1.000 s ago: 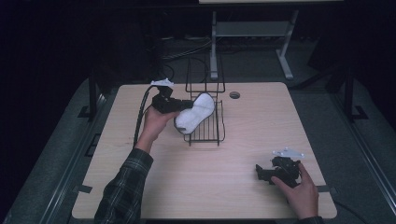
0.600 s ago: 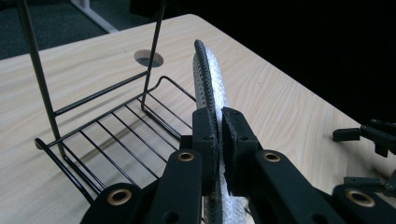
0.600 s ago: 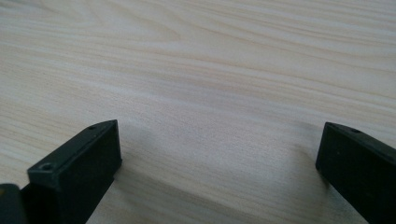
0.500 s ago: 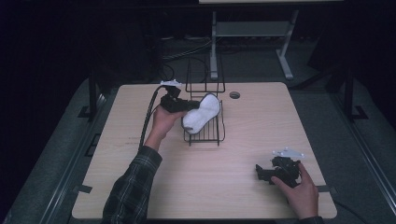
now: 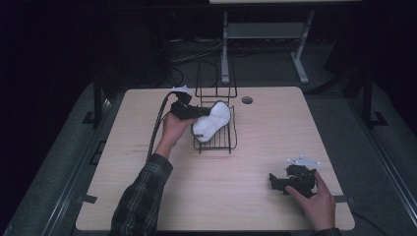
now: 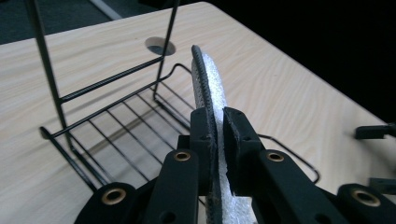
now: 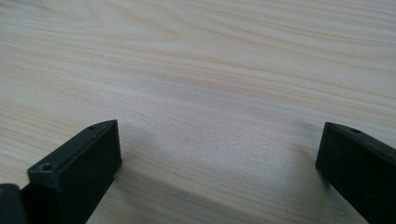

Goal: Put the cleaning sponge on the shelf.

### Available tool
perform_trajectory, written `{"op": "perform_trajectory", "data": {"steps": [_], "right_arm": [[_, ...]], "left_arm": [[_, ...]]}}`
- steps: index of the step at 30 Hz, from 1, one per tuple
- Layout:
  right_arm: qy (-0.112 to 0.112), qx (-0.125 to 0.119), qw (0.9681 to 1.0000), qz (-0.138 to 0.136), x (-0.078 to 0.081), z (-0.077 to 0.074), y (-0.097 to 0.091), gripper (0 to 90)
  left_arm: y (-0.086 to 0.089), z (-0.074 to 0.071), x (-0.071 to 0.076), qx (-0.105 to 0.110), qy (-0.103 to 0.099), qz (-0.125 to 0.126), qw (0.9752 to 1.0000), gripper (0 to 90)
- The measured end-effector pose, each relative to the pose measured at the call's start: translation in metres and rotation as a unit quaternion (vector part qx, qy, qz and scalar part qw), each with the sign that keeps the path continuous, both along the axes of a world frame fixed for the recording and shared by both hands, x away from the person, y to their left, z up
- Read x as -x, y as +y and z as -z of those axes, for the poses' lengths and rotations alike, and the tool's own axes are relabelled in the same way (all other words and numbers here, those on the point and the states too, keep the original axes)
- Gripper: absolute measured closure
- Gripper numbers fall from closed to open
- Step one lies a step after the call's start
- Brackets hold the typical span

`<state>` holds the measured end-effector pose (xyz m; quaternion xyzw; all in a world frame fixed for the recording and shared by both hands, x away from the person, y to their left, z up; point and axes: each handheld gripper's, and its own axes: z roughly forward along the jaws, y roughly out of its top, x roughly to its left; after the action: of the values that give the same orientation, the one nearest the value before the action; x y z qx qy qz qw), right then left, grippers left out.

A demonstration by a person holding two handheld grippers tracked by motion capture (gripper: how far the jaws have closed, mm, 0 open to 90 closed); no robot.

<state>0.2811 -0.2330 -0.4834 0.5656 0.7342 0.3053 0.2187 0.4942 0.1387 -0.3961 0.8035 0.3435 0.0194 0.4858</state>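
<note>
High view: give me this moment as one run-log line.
left gripper: shut on insole over rack | right gripper: open, on table

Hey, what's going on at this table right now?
A person is working with a gripper in each hand. The left gripper is clamped on a flat white insole-shaped piece, holding it on edge over the black wire rack. The right gripper rests open on the wooden table, holding nothing.
</note>
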Motion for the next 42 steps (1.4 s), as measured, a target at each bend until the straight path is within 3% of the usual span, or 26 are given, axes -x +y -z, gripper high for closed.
{"op": "perform_trajectory", "data": {"steps": [10,14,18,20,25,35,42], "right_arm": [[0.0,0.0,1.0,0.0,0.0,0.0,0.0,0.0],[0.0,0.0,1.0,0.0,0.0,0.0,0.0,0.0],[0.0,0.0,1.0,-0.001,0.0,0.0,0.0,0.0],[0.0,0.0,1.0,-0.001,0.0,0.0,0.0,0.0],[0.0,0.0,1.0,-0.001,0.0,0.0,0.0,0.0],[0.0,0.0,1.0,-0.001,0.0,0.0,0.0,0.0],[0.0,0.0,1.0,-0.001,0.0,0.0,0.0,0.0]], "left_arm": [[-0.001,0.007,-0.004,-0.02,-0.012,-0.018,0.9996,79.1],[0.0,0.008,-0.005,-0.038,-0.015,-0.029,0.9987,74.8],[0.003,0.005,-0.004,-0.038,-0.02,-0.034,0.9985,69.6],[0.005,0.004,-0.002,-0.036,-0.021,-0.03,0.9987,71.5],[0.008,0.004,0.006,-0.039,-0.021,-0.008,0.999,89.4],[0.01,0.014,0.036,-0.063,-0.024,0.025,0.9974,89.5],[0.004,0.027,0.047,-0.082,-0.019,0.039,0.9957,89.5]]}}
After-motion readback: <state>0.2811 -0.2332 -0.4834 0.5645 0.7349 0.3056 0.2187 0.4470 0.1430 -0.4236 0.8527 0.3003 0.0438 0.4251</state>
